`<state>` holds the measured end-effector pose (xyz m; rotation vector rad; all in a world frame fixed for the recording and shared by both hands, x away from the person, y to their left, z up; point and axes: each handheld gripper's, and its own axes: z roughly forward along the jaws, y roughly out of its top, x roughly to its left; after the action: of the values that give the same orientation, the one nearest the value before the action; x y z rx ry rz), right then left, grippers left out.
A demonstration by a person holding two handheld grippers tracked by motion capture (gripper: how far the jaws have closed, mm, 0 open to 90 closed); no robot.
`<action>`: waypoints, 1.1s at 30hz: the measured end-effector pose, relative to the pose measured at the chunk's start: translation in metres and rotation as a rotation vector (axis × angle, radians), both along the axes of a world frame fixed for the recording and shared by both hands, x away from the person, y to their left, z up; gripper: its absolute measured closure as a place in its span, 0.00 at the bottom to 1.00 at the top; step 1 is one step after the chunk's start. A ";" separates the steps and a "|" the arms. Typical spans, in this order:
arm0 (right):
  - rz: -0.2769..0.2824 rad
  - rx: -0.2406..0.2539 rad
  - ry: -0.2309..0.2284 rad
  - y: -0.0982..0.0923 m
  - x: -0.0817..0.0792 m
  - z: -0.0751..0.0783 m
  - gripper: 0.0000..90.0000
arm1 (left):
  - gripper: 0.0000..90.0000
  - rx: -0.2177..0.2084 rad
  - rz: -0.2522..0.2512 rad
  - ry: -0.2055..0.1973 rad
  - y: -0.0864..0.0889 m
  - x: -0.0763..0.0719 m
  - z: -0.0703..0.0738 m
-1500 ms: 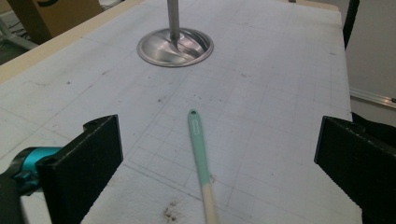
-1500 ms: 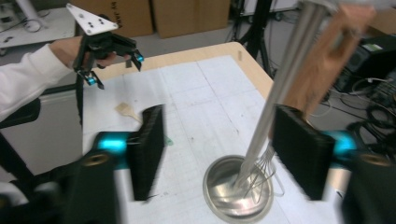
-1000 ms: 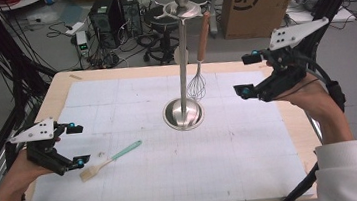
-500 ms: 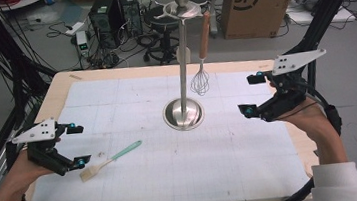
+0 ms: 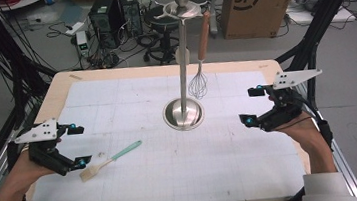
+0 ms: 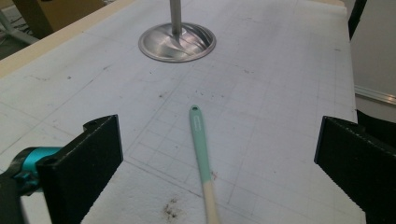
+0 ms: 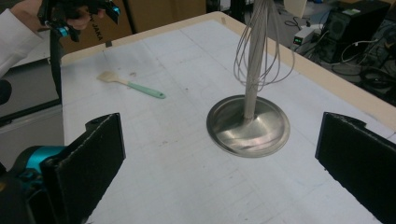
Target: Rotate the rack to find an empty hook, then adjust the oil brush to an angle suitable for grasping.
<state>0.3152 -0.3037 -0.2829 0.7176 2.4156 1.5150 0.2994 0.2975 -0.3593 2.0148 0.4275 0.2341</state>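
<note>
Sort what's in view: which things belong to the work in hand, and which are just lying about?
In the work: left gripper, jaws open around the mint-handled brush; probably the hanging stand.
Lying about: whisk already hung, cardboard box, computer towers.

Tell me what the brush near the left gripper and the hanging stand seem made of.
The brush: mint-green handle, smooth and matte, likely silicone or plastic, joined to a pale part that looks like wood. The stand: probably stainless steel, judging by its brushed silver base with streaky reflections. The whisk: thin metal wires, brown wood-like handle.
</note>
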 end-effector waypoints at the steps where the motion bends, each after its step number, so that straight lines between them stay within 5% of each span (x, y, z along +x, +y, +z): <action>1: 0.002 0.005 0.000 -0.001 0.000 -0.003 0.00 | 0.02 0.001 0.000 -0.002 0.000 0.000 0.000; 12: -0.022 -0.008 -0.016 0.000 -0.007 -0.022 0.00 | 0.02 0.006 0.028 -0.004 0.001 -0.003 -0.001; 17: -0.012 0.007 -0.018 -0.001 -0.010 -0.033 0.00 | 0.02 0.033 0.045 0.030 0.002 -0.001 -0.007; 26: -0.017 0.019 -0.003 -0.008 -0.008 -0.055 0.00 | 0.02 0.019 0.095 0.022 0.010 -0.003 0.003; 33: -0.040 0.037 0.004 -0.014 -0.009 -0.063 0.00 | 0.02 0.058 0.109 0.009 0.006 -0.002 0.011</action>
<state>0.3060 -0.3181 -0.3456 0.7721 2.3681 1.5480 0.2973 0.3036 -0.3481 2.0525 0.5421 0.3085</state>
